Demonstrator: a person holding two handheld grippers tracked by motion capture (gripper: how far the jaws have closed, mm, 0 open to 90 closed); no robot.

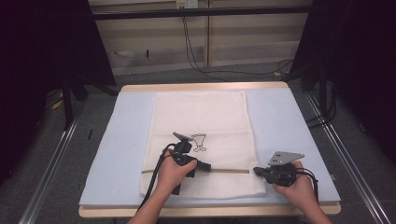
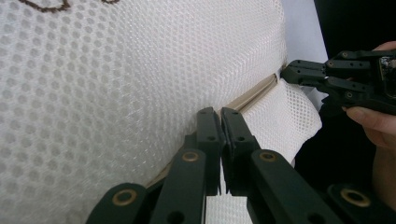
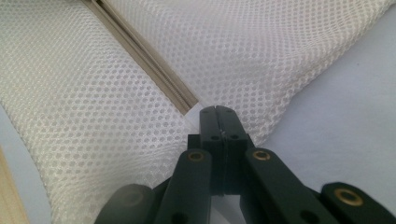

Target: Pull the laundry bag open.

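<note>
Both grippers (image 1: 205, 166) (image 1: 256, 171) on mesh bag's (image 1: 201, 112) zipper (image 1: 229, 171)

the bag (image 1: 201, 140) is soft white net cloth full of tiny holes with a smooth tan zip (image 3: 149, 60), on a matt pale blue mat (image 1: 116, 154) over wood

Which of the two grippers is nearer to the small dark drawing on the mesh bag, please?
Left. The left gripper sits just below the drawing, over the zipper. The right gripper is at the mesh bag's right edge, farther away.
</note>
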